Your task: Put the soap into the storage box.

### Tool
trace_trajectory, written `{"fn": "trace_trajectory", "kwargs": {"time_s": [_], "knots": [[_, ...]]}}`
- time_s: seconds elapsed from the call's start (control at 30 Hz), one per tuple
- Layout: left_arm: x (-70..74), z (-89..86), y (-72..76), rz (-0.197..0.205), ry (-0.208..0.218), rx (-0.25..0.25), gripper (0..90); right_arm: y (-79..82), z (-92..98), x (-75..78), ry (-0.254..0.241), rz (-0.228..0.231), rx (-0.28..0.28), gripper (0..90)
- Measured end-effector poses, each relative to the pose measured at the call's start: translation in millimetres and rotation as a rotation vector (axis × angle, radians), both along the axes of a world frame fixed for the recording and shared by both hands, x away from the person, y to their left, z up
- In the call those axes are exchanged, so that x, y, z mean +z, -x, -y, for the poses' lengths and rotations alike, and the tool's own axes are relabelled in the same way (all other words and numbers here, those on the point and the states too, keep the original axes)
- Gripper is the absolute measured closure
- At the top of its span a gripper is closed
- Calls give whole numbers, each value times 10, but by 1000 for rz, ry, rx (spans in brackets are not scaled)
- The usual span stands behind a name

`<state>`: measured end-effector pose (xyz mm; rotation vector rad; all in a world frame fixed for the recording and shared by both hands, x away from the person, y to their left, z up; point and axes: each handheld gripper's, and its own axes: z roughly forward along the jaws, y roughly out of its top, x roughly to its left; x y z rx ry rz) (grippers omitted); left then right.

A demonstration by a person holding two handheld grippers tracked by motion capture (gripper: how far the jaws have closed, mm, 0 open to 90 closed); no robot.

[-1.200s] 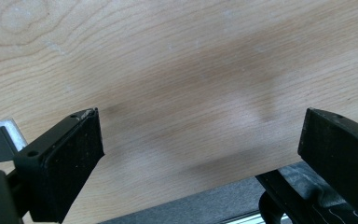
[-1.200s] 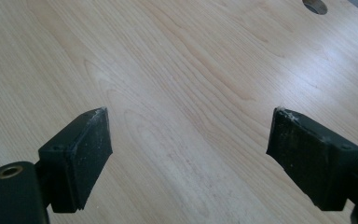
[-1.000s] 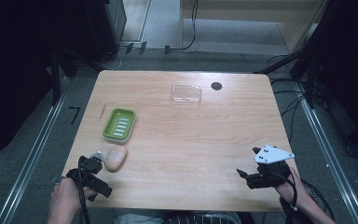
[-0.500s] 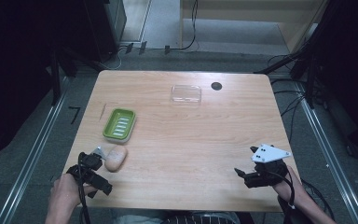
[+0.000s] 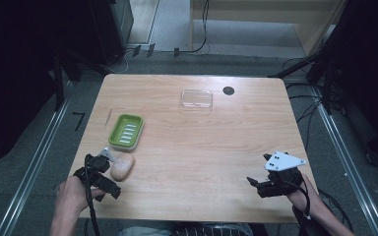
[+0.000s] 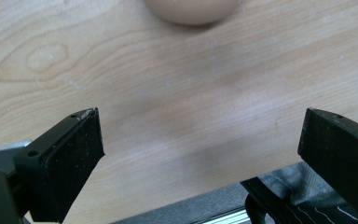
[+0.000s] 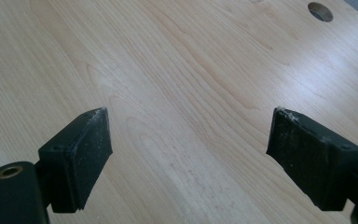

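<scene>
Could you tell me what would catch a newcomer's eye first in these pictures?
Probably the bright green soap dish on the table's left side, with the pale oval soap lying just in front of it. The left gripper, jaws open, sits beside that soap, while the right gripper waits open near the front right corner.

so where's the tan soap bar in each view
High view: the soap bar lies at lower left on the table, just right of the left gripper and below the green soap dish.
Left gripper view: its rounded edge sits at top centre, ahead of the open jaws.
Right gripper view: not in it.
Shared landmark: the pale wood grain of the table.
</scene>
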<state>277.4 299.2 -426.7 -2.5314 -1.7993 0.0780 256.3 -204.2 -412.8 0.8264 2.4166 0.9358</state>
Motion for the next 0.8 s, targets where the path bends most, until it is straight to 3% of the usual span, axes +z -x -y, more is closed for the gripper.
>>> {"fn": "trace_trajectory", "kwargs": {"time_s": [0.8], "knots": [[22, 140, -303, 42, -3, 2, 7, 1, 8, -2, -2, -1, -6, 136]]}}
